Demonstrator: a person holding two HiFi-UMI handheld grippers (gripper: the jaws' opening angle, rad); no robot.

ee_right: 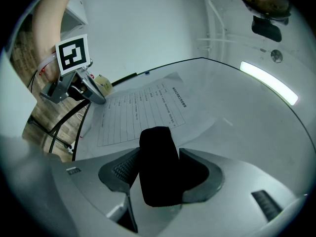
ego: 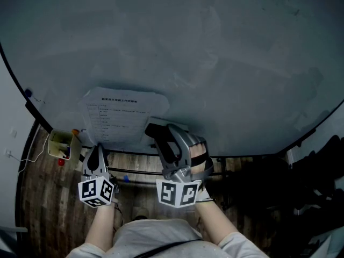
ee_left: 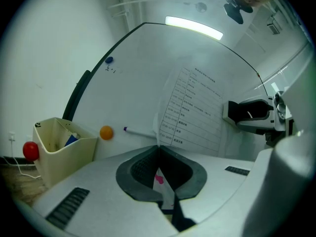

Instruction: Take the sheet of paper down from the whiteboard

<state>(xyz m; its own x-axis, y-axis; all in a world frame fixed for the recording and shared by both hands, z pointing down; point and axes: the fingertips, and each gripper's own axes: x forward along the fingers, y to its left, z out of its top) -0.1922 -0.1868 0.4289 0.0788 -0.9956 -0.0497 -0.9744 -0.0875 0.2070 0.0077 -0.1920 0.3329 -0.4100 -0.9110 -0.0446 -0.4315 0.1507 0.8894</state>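
The fingers (ee_left: 140, 168) of the left gripper (ee_left: 158, 149) are pinched shut on the sheet of paper (ee_left: 195, 107), which lies on the whiteboard (ee_left: 133, 78) just beyond them. A black block (ee_right: 157, 181), possibly a magnet, is held between the wide-set fingers of the right gripper (ee_right: 159, 153) at the sheet's corner. Tearing is risked if the sheet is pulled while pinned.

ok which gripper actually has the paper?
The left gripper: its jaws are shut on the edge of the sheet of paper on the whiteboard. The right gripper is clamped on a black block instead, not the sheet.
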